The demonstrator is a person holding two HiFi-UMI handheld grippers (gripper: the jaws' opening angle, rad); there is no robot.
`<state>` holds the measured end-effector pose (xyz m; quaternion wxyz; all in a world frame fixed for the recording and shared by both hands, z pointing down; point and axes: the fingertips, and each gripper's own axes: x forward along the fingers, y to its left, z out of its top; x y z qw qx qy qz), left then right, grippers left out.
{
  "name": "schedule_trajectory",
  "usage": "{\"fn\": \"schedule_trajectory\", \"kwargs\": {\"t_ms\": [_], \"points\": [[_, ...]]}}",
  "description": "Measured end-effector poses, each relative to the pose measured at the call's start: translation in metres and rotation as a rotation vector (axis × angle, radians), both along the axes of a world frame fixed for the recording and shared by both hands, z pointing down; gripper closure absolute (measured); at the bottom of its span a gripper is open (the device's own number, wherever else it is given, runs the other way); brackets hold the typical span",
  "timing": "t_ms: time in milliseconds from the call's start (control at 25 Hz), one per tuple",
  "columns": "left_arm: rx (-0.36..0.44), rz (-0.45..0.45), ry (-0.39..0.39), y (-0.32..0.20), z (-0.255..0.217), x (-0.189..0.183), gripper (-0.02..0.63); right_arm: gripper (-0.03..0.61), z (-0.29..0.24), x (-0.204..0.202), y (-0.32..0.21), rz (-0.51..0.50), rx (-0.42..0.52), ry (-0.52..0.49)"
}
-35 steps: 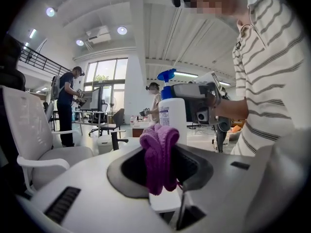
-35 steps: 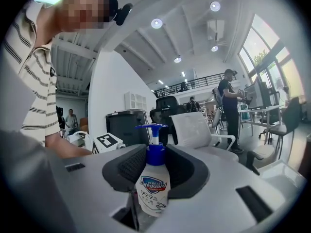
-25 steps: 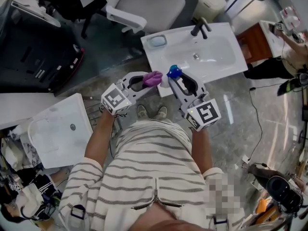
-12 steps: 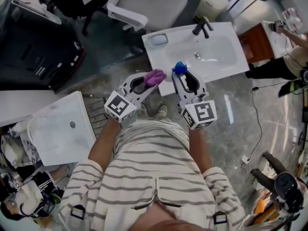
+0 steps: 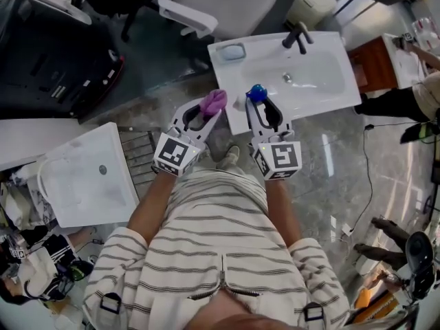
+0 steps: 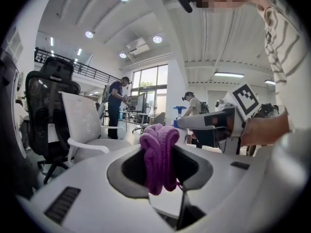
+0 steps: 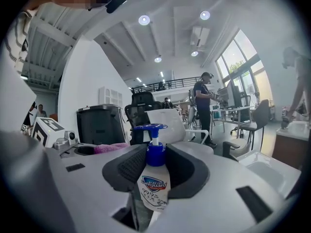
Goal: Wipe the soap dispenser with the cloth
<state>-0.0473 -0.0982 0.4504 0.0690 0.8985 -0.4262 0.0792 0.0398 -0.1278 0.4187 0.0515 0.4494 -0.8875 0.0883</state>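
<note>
Right gripper (image 5: 259,106): my jaws are pinching the soap dispenser (image 7: 154,179) upright, blue pump on top. Left gripper (image 5: 207,111): jaws clamped on the bunched purple cloth (image 6: 159,155). Cloth and dispenser sit side by side, close but apart, just before the white sink (image 5: 344,100).

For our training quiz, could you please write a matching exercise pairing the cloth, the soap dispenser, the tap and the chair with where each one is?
Things:
1 cloth
2 soap dispenser
3 tap
4 chair

Places:
A at the sink's far edge
B between the left gripper's jaws
C standing beyond the sink
D between the right gripper's jaws

Pairs: 1-B, 2-D, 3-A, 4-C.
</note>
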Motion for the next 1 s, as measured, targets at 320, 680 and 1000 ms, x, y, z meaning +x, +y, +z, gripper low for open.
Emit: {"fn": "schedule_trajectory", "kwargs": {"t_ms": [320, 680, 1000], "points": [[-0.034, -0.118, -0.026, -0.01, 0.016, -0.012, 0.489, 0.443, 0.035, -0.007, -0.021, -0.003, -0.004, 0.018], [-0.074, -0.156, -0.03, -0.015, 0.03, -0.017, 0.489, 0.443, 0.077, -0.012, -0.043, -0.041, -0.027, 0.053], [-0.115, -0.17, -0.029, -0.024, 0.045, -0.021, 0.488, 0.442, 0.108, -0.024, -0.077, -0.066, -0.05, 0.067]]}}
